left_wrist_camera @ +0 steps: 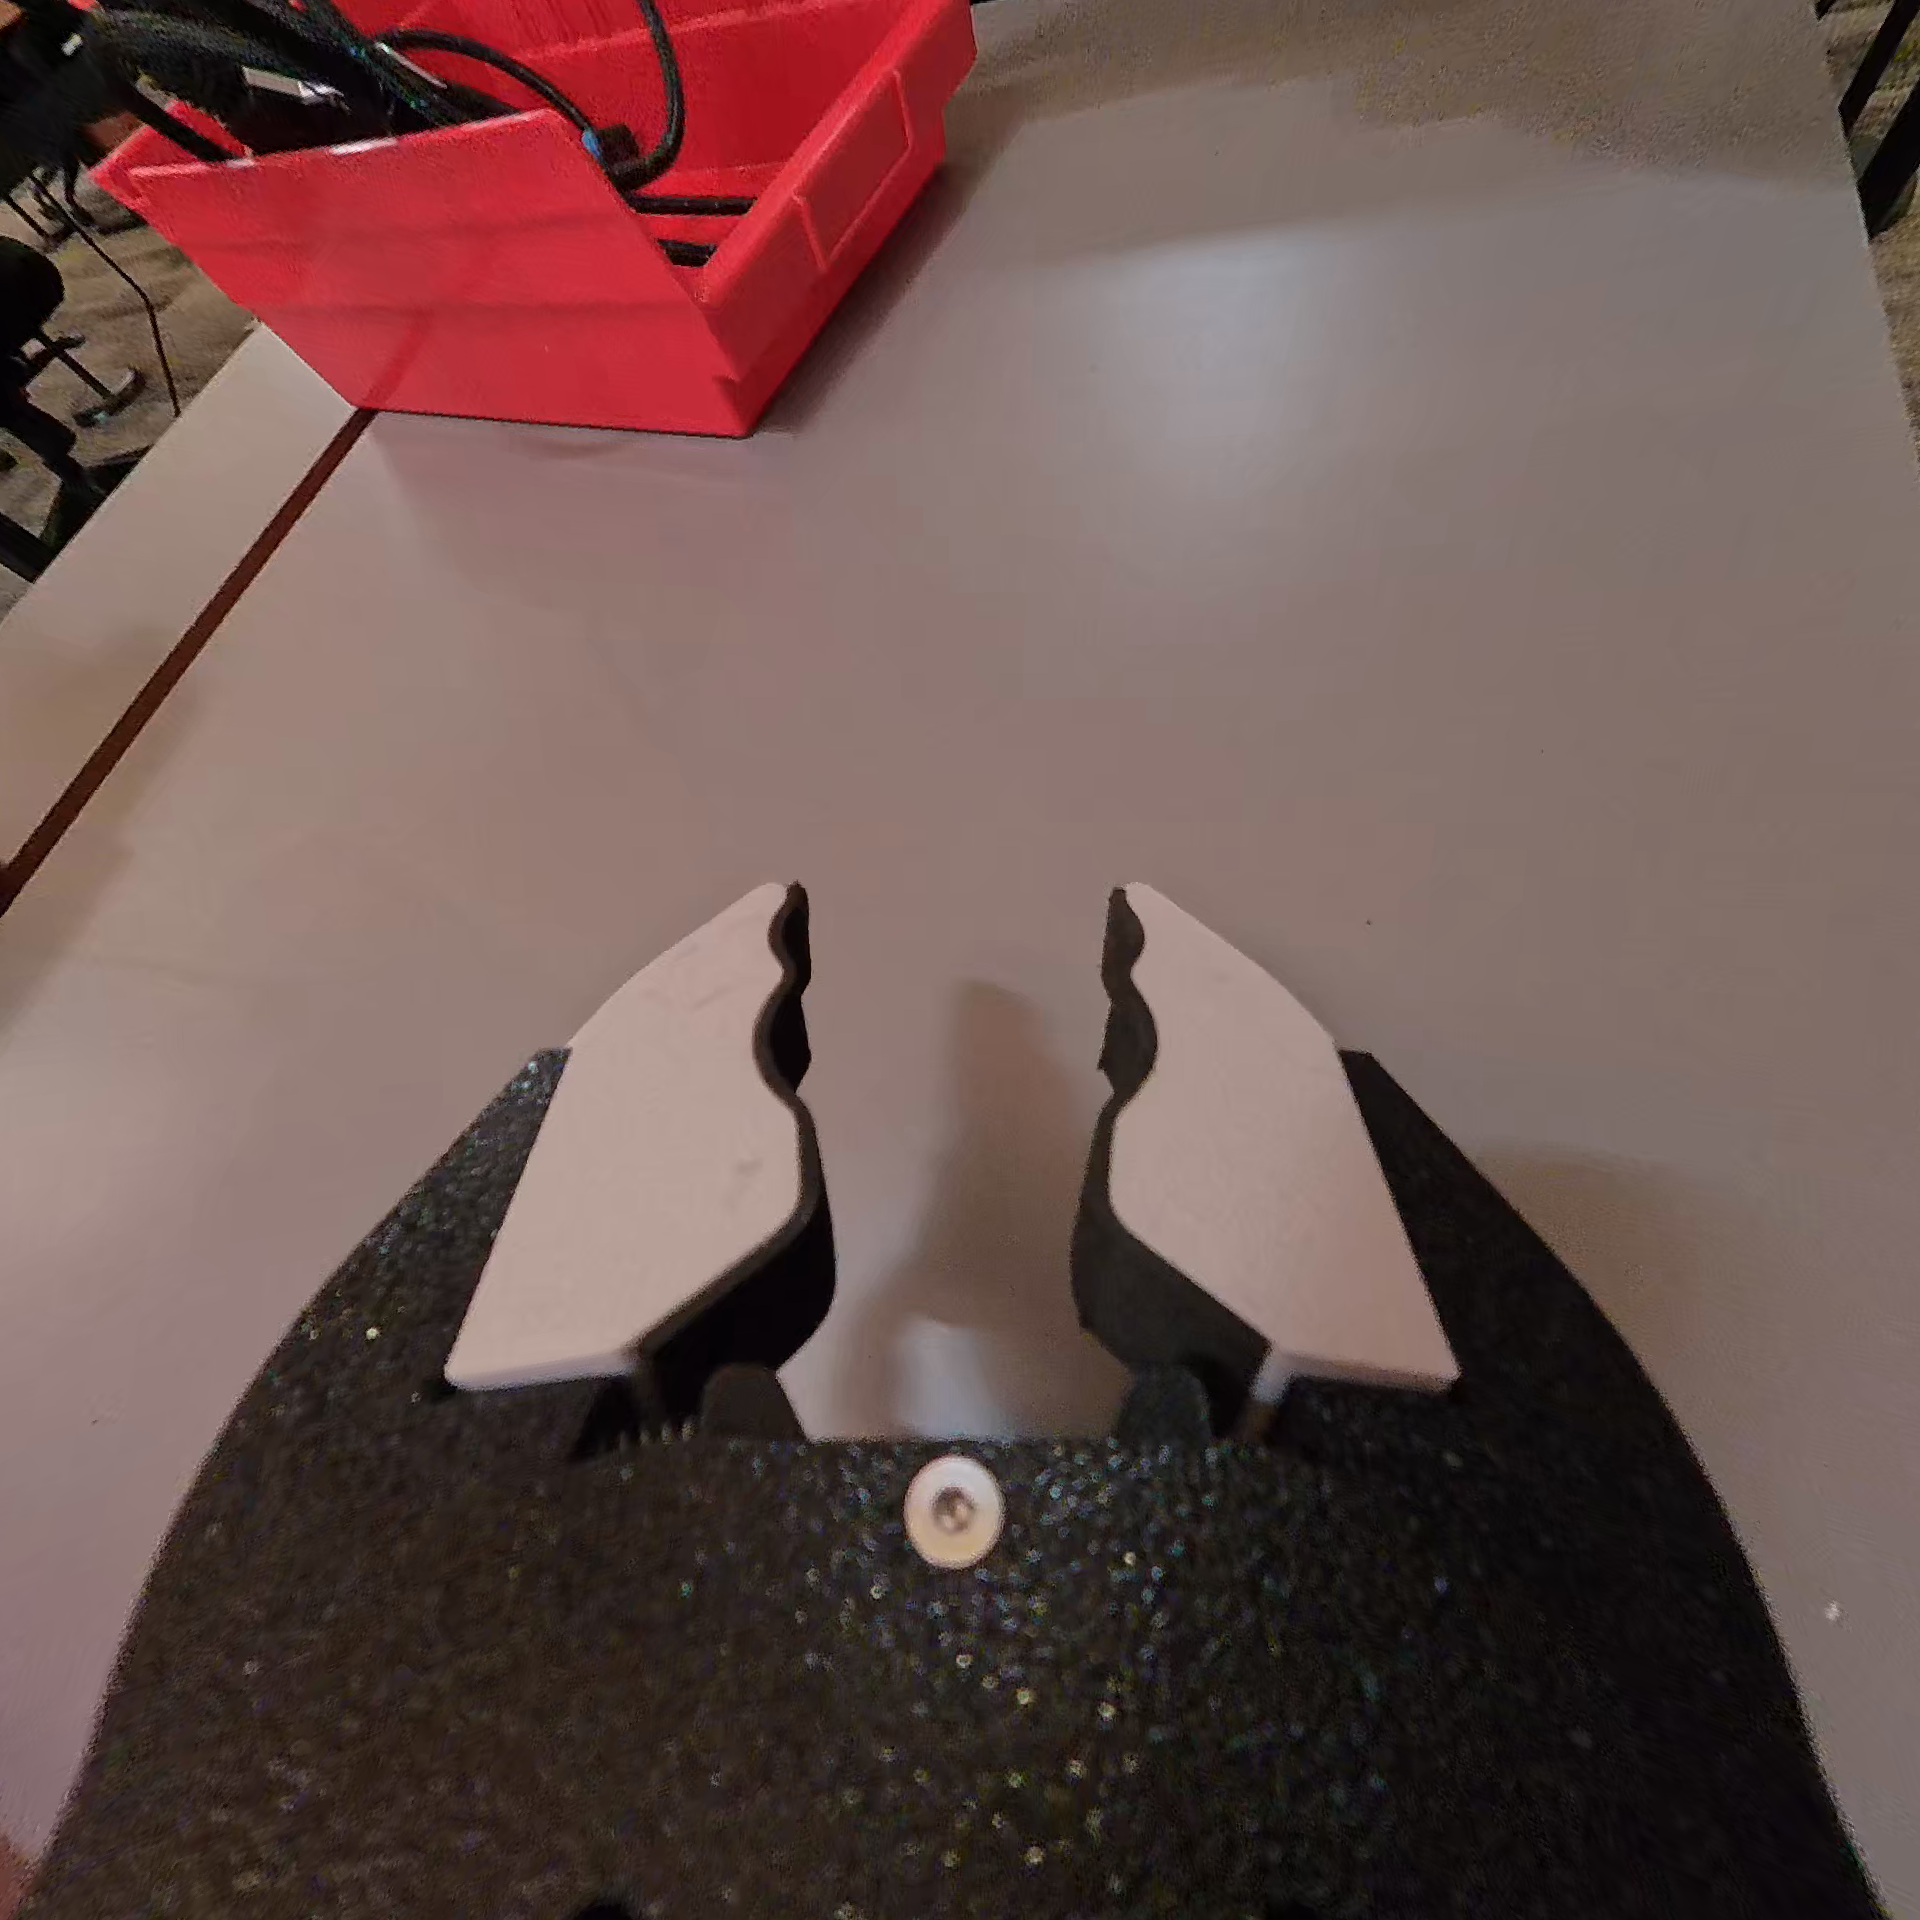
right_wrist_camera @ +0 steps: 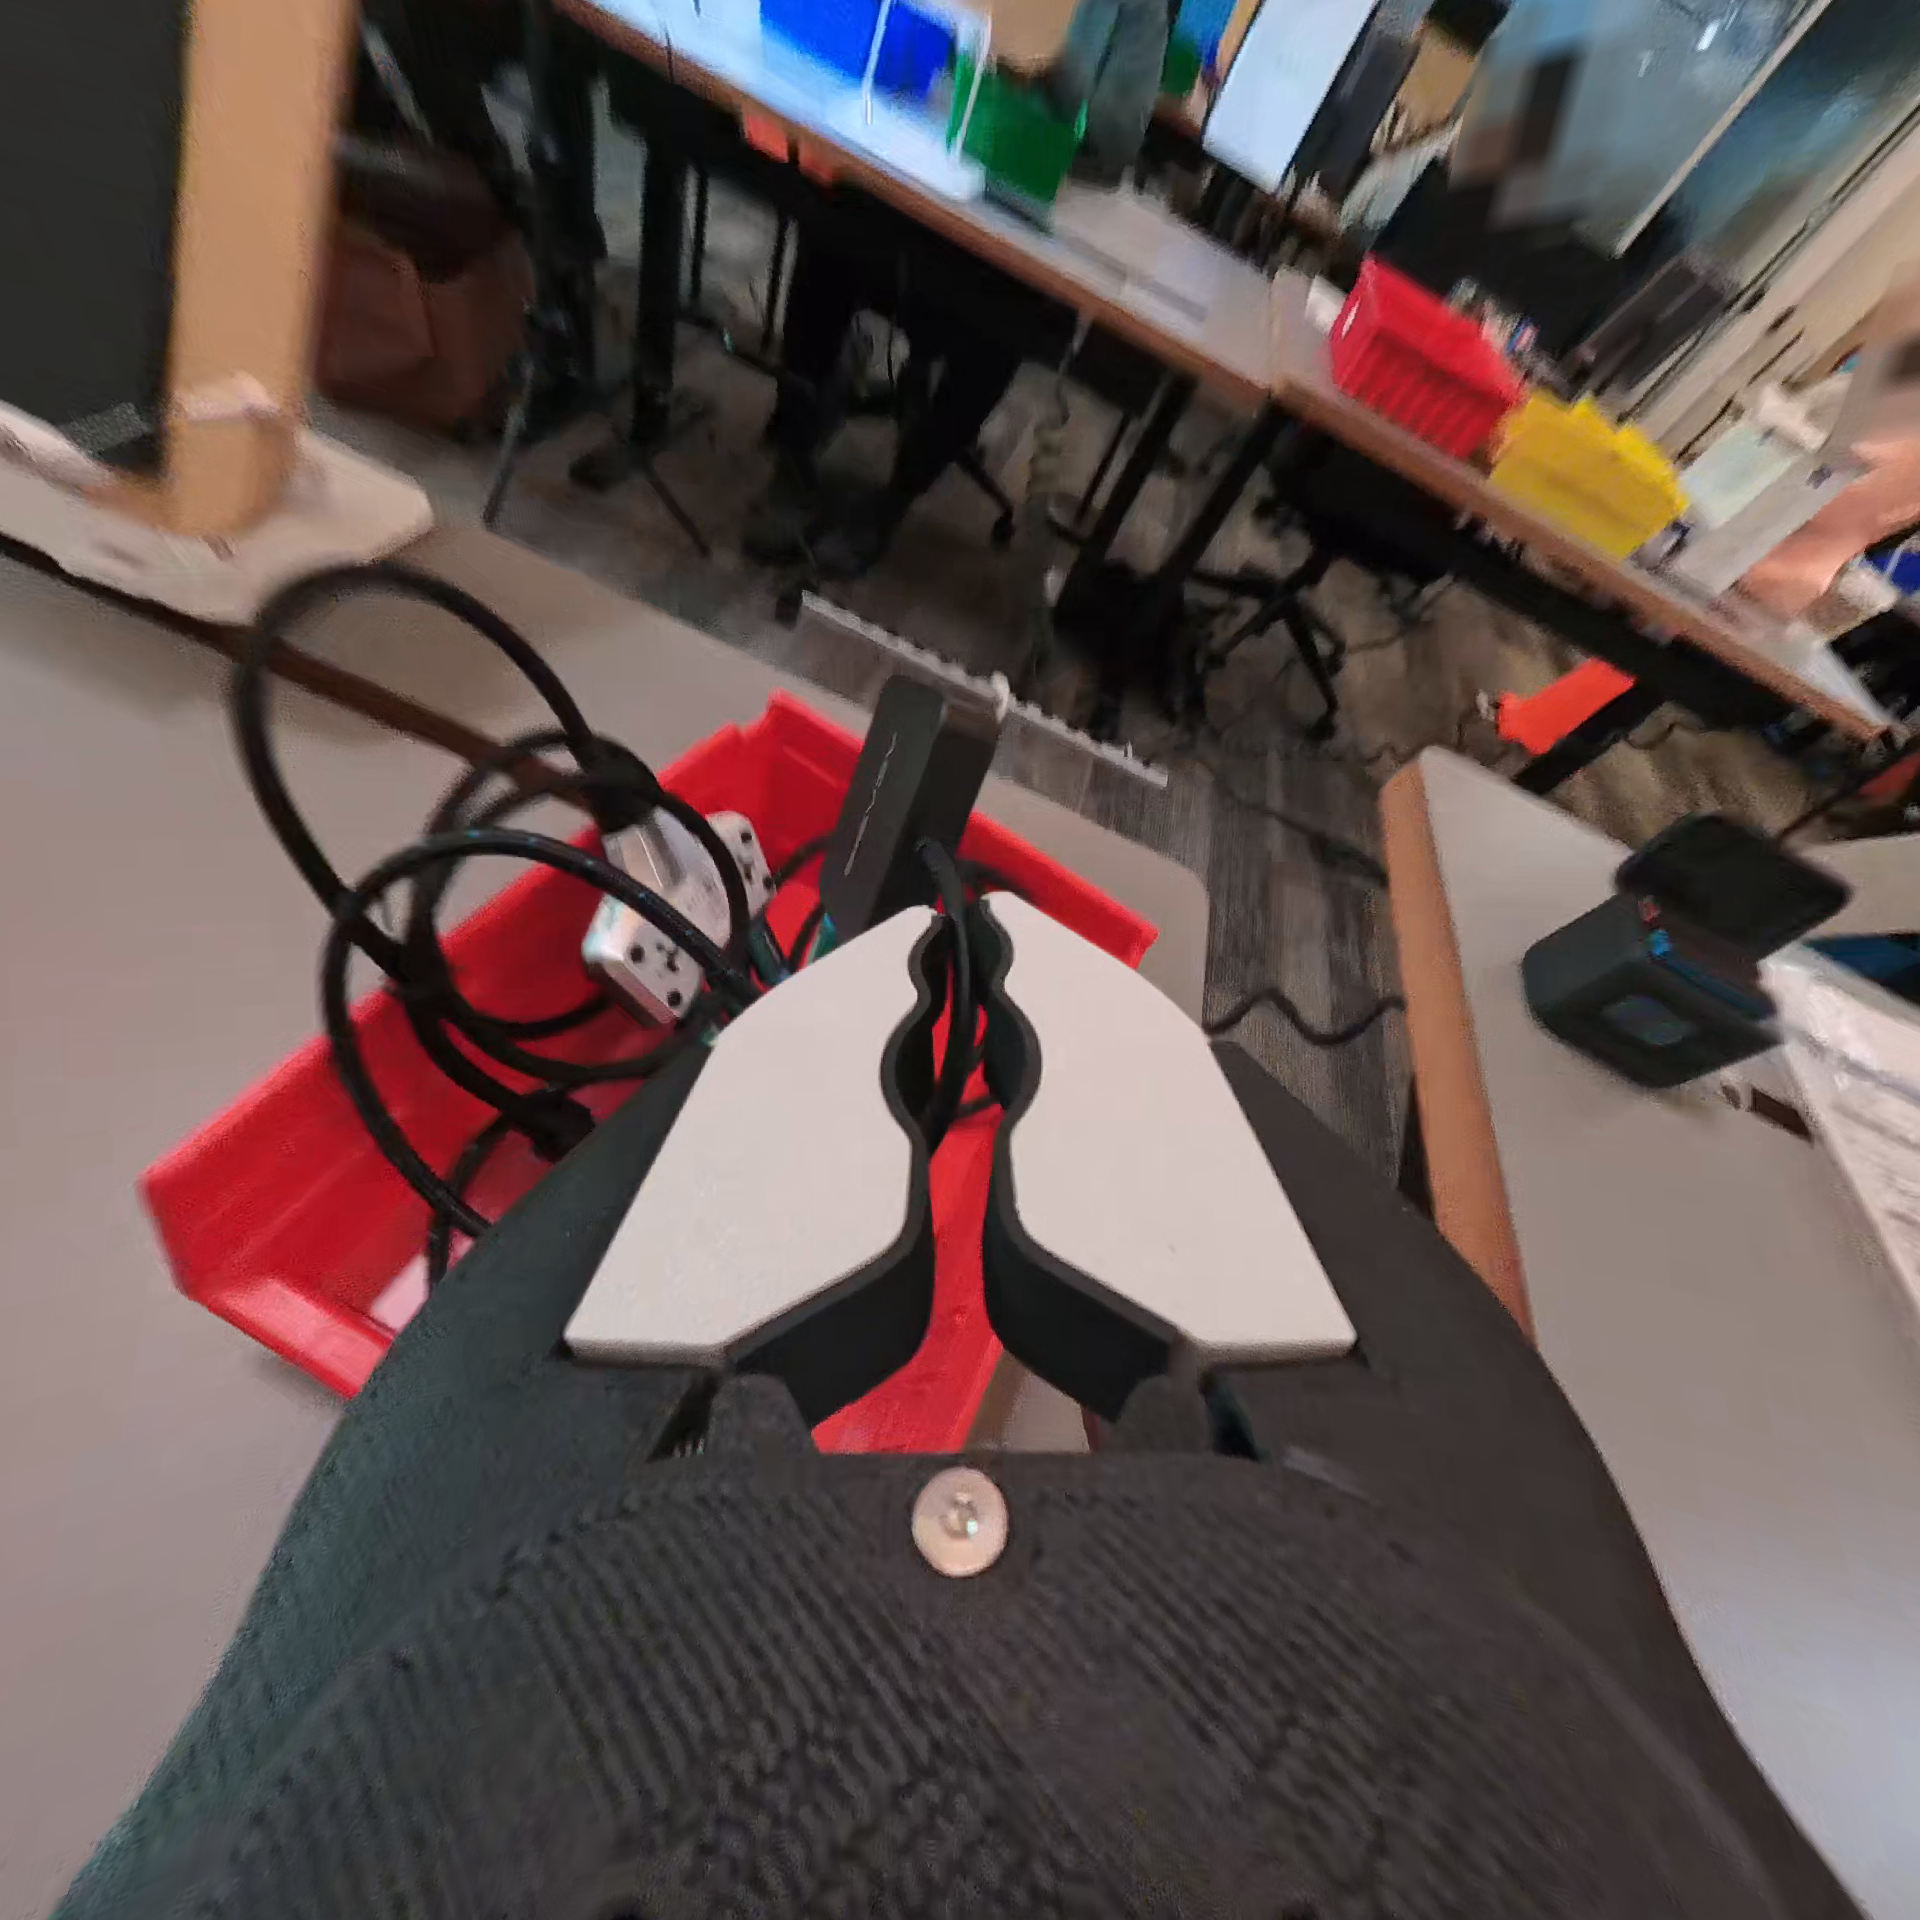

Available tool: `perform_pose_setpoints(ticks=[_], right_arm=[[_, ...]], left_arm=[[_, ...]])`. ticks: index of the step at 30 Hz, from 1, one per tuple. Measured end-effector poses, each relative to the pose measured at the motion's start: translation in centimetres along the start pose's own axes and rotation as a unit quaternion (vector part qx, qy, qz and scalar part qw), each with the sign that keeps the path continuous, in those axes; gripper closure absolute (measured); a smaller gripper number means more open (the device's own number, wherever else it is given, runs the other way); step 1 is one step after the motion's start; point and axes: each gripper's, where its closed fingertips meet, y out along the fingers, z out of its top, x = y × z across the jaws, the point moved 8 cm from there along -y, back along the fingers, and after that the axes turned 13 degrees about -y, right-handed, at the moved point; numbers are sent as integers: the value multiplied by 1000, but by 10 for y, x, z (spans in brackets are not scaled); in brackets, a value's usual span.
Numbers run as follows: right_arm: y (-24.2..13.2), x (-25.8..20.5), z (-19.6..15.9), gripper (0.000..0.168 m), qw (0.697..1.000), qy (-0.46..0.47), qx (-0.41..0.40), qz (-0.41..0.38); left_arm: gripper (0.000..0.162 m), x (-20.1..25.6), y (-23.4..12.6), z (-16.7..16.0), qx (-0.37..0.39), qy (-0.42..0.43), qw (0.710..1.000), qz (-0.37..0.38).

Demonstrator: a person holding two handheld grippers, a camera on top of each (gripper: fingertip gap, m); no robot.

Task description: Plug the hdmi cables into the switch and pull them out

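In the left wrist view, the left gripper [left_wrist_camera: 956, 914] hangs over the bare grey table [left_wrist_camera: 1143, 623], its two fingers spread wide with nothing between them. One red bin [left_wrist_camera: 499, 281] sits far off at the top left, with black cables [left_wrist_camera: 665, 94] inside. In the right wrist view, the right gripper [right_wrist_camera: 961, 920] is over that bin [right_wrist_camera: 301, 1195], its two fingers pinched on one thin black cable [right_wrist_camera: 961, 997]. One black switch [right_wrist_camera: 894, 800] stands just past the tips. More cables [right_wrist_camera: 416, 935] loop to the left around one silver box [right_wrist_camera: 675, 914].

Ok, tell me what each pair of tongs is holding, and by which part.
Left tongs: open, holding nothing. Right tongs: shut on a black cable, gripped along its cord just below the black device it joins, above the red bin.
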Motion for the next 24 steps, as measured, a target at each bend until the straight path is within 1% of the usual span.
perform_pose_setpoints(ticks=[1, 4, 5, 6, 7, 10, 12, 14, 16, 18, 20, 22, 23, 24], right_arm=[[14, -5, -11, 164, 999, -1, -30, 12], [47, -29, -47, 163, 992, -12, -104, 70], [54, -37, -58, 151, 989, -20, -121, 81], [58, -42, -68, 133, 986, -32, -144, 76], [59, -44, -75, 124, 984, -50, -158, 63], [46, -45, -80, 115, 987, -67, -134, 50], [28, -41, -82, 100, 989, -44, -132, 43], [4, -41, -83, 88, 992, -4, -119, 42], [-28, -52, -87, 86, 992, 48, -109, 40], [-61, -75, -91, 87, 991, 111, -69, 31], [-86, -104, -99, 93, 987, 160, -21, 7], [-98, -131, -111, 96, 982, 191, 3, -15], [-98, -140, -115, 99, 982, 188, 8, -15], [-96, -145, -116, 98, 983, 183, -5, -10]], left_arm=[[108, 0, 0, 0, -3, -3, 1000, -1], [108, 1, 1, 3, -9, -4, 1000, -5], [108, 2, 1, 5, -11, -2, 1000, -7], [108, 2, 2, 8, -11, 2, 1000, -7], [108, 2, 3, 12, -11, 6, 1000, -7], [107, 0, 10, 31, 1, 8, 1000, 3], [104, -5, 17, 51, 25, -10, 999, 23], [100, -12, 28, 76, 47, -48, 997, 47], [96, -19, 47, 98, 50, -97, 992, 59], [90, -28, 73, 119, 49, -144, 986, 60], [89, -38, 102, 137, 57, -185, 979, 65], [89, -48, 129, 152, 60, -209, 973, 80], [87, -55, 142, 157, 58, -216, 969, 106], [86, -62, 155, 161, 56, -228, 963, 136]])
